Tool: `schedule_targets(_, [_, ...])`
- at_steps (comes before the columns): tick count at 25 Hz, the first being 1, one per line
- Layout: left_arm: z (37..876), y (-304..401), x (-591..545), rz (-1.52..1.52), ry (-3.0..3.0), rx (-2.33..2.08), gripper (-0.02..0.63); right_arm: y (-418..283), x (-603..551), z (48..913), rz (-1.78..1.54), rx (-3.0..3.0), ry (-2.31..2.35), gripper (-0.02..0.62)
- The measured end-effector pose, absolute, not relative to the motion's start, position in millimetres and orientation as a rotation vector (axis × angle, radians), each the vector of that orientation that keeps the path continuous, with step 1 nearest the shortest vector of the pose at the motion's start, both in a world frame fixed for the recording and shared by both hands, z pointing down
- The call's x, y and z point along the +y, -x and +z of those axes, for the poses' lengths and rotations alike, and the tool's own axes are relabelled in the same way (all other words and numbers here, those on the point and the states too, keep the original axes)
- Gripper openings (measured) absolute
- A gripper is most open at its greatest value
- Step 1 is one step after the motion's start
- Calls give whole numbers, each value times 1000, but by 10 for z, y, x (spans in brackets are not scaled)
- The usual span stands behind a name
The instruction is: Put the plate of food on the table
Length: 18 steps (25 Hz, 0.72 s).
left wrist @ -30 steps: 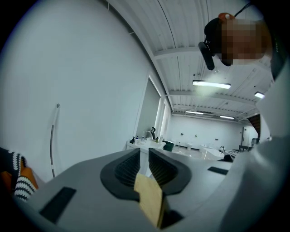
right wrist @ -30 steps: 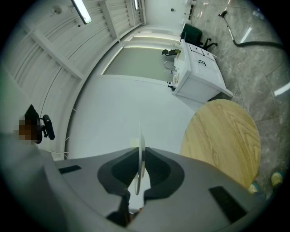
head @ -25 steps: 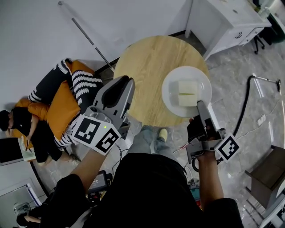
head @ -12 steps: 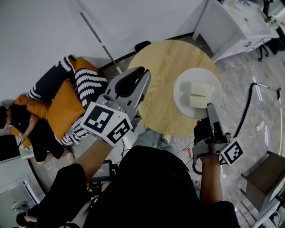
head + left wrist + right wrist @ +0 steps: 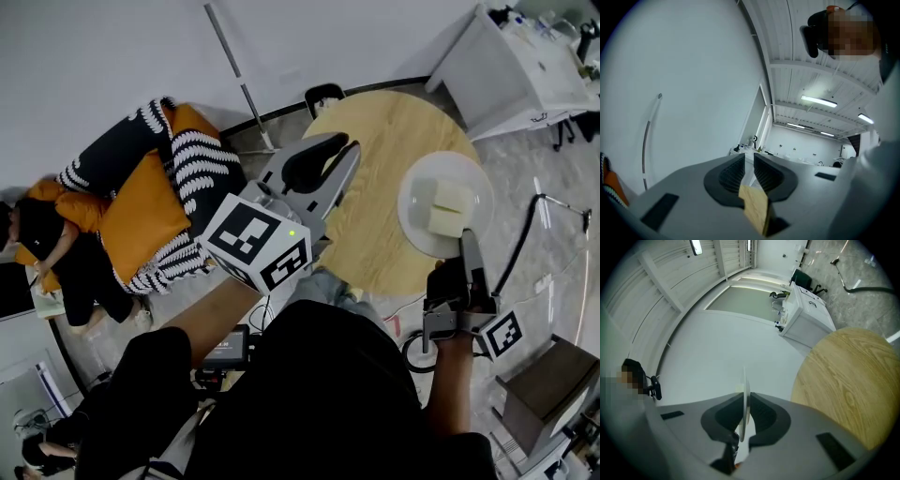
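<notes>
Wood takes up the most room: the round table (image 5: 375, 234) fills the middle of your head view, with a white cabinet (image 5: 506, 75) beyond it at the upper right. A heap of orange and striped cushions (image 5: 145, 211) lies to its left (a person (image 5: 42, 234) sits at the far end of them). Your left gripper (image 5: 349, 152) is held over the table's near left edge. Its jaws are drawn together on nothing, with only a sliver of light between the pads (image 5: 733, 171). The white plate (image 5: 417, 211) is over the table's right side, its near rim past the edge; whether it touches the wood you cannot tell. Your right gripper (image 5: 466, 240) pinches that near rim, and its own view shows the plate edge-on, clamped between both pads. Two pale blocks of food (image 5: 453, 197) lie side by side on the plate, touching.
</notes>
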<state>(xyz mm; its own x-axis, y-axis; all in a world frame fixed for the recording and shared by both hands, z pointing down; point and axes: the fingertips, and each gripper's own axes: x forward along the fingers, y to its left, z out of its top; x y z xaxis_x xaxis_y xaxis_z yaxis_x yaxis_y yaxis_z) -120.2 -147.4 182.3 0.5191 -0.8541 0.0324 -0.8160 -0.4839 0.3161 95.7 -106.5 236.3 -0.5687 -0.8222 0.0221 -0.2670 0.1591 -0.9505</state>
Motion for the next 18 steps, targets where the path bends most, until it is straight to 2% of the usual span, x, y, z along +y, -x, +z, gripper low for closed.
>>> schedule_targets(8, [1920, 1391, -1475, -207, -2457, -1367, 66, -722, -1018, 2397, -1423, 1943, 1035, 34])
schedule_targets(18, [1956, 1323, -1600, -186, -2446, -1389, 66, -864, -1087, 2531, -1459, 1943, 1048, 34])
